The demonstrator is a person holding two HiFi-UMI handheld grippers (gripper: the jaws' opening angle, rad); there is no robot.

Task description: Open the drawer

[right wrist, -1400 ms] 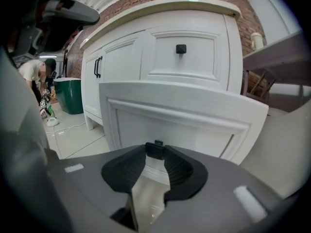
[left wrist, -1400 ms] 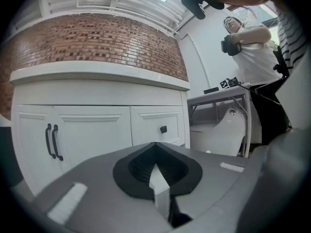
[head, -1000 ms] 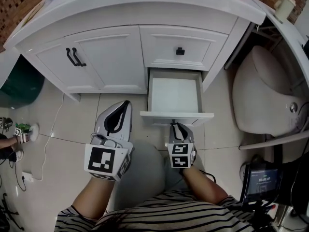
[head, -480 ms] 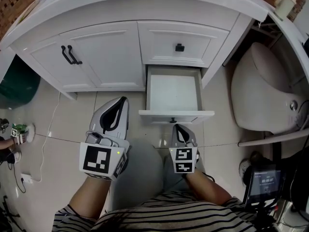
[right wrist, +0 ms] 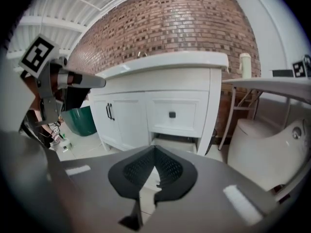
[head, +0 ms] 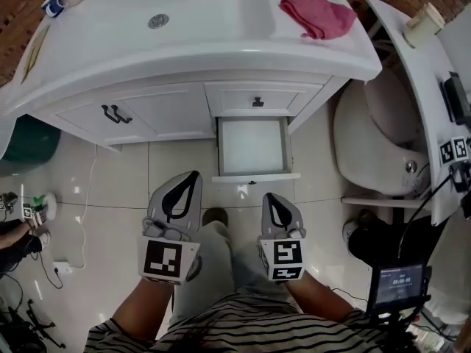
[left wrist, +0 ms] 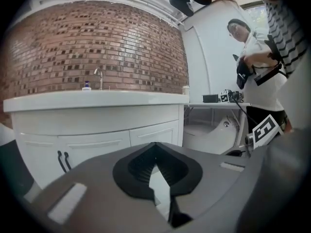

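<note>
The white vanity's lower drawer point(head: 252, 147) stands pulled out and looks bare inside; its front panel point(head: 255, 176) faces me. Above it is the closed upper drawer with a black knob point(head: 257, 102). My left gripper point(head: 193, 175) and right gripper point(head: 267, 196) hang side by side over the tiled floor, short of the drawer, both shut and holding nothing. In the right gripper view the open drawer point(right wrist: 175, 142) shows just beyond the shut jaw tips point(right wrist: 155, 148). The left gripper view has its shut tips point(left wrist: 155, 144) before the cabinet doors.
Cabinet doors with black handles point(head: 116, 114) lie left of the drawers. A pink cloth point(head: 318, 15) rests on the vanity top. A toilet point(head: 372, 145) is at the right, a green bin point(head: 26, 140) at the left, a screen device point(head: 401, 282) at lower right. A person point(left wrist: 257, 67) stands nearby.
Both grippers have risen and drawn back from the drawer front, the right one most. The head view has lifted, so the vanity top shows. The drawer stays open.
</note>
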